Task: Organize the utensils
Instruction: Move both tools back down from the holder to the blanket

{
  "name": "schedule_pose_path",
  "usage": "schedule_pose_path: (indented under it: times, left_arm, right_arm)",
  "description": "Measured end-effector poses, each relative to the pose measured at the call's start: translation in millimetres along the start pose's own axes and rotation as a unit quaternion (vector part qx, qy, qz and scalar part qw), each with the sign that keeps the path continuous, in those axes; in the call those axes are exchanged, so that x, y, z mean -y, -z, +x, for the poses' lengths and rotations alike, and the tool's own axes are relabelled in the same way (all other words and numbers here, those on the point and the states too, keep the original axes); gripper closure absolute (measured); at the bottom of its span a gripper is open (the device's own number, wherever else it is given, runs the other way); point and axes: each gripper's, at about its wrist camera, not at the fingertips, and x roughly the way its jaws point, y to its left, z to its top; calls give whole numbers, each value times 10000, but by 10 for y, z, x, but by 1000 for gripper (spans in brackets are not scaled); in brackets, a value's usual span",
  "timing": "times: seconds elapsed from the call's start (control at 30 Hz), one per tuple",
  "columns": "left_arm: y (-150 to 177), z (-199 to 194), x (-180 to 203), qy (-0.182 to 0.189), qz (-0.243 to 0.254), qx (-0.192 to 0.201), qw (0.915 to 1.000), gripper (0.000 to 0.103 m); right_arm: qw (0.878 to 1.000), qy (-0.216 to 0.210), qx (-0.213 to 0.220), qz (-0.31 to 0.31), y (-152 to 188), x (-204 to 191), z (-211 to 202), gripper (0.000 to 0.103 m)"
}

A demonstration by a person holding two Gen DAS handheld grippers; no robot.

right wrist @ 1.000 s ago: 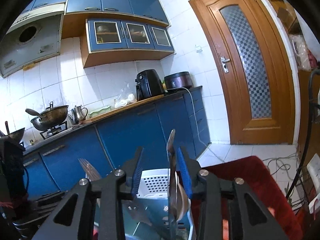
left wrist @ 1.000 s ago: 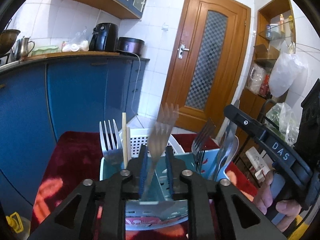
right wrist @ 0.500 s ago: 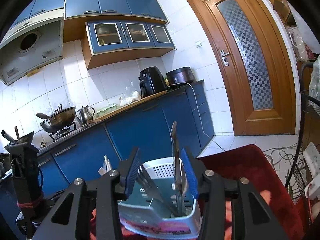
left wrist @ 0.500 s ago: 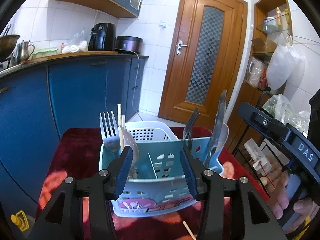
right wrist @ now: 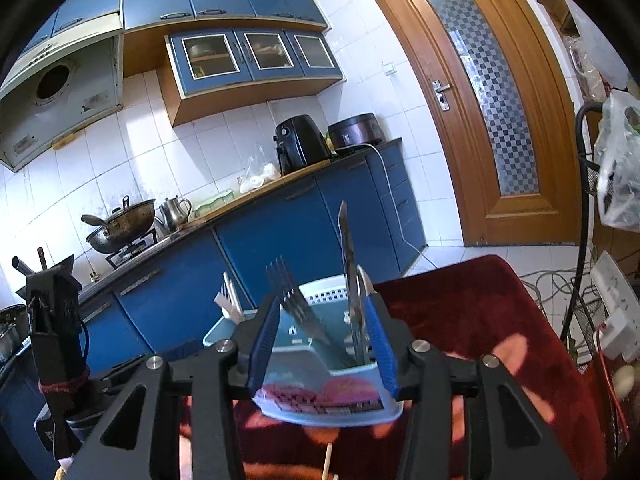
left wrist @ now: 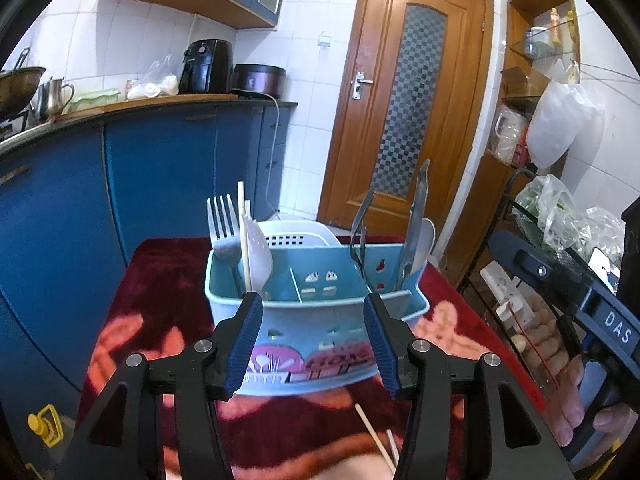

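Observation:
A teal utensil caddy [left wrist: 312, 320] [right wrist: 320, 384] stands on the red cloth. At its left end stand a silver fork [left wrist: 222, 220], a chopstick [left wrist: 241, 216] and a white spoon [left wrist: 256, 248]. A dark fork [left wrist: 360, 220] [right wrist: 288, 288] and a knife [left wrist: 416, 208] [right wrist: 347, 256] stand at its right end. My left gripper [left wrist: 313, 312] hovers short of the caddy's front wall, jaws opening, nothing between them. My right gripper [right wrist: 320, 312] faces the caddy's end, jaws opening; the knife stands just beyond its right finger, untouched. Loose chopsticks [left wrist: 376, 436] lie on the cloth near me.
A white perforated basket [left wrist: 292, 236] sits right behind the caddy. Blue cabinets [left wrist: 160, 180] run along the left and back. A wire rack [left wrist: 532, 232] with plastic bags and a power strip [right wrist: 616, 312] stand to the right. A hand [left wrist: 560, 364] holds the right gripper's handle.
The left gripper let go of the fork, which now stands in the caddy, and drew back with wider jaws. The right gripper released the knife into the caddy and drew back too.

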Motion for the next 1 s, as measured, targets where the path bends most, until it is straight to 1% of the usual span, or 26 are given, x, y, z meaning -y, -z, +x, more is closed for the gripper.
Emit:
schedule_pose_path:
  times: [0.27, 0.47, 0.87, 1.0]
  left_arm:
    - [139, -172, 2, -5, -70, -85, 9999, 49]
    - [281, -254, 3, -15, -75, -222, 9997, 48]
    - [506, -253, -99, -98, -236, -536, 9982, 48]
    - [580, -218, -148, -144, -275, -660, 9973, 48]
  right_arm:
    - [9996, 78, -275, 69, 207, 21, -138, 54]
    - [9986, 176, -489, 113, 364, 34, -197, 54]
    - [9941, 278, -982, 378, 645, 162, -172, 54]
    - [9924, 330, -1127, 369, 726, 163, -159, 54]
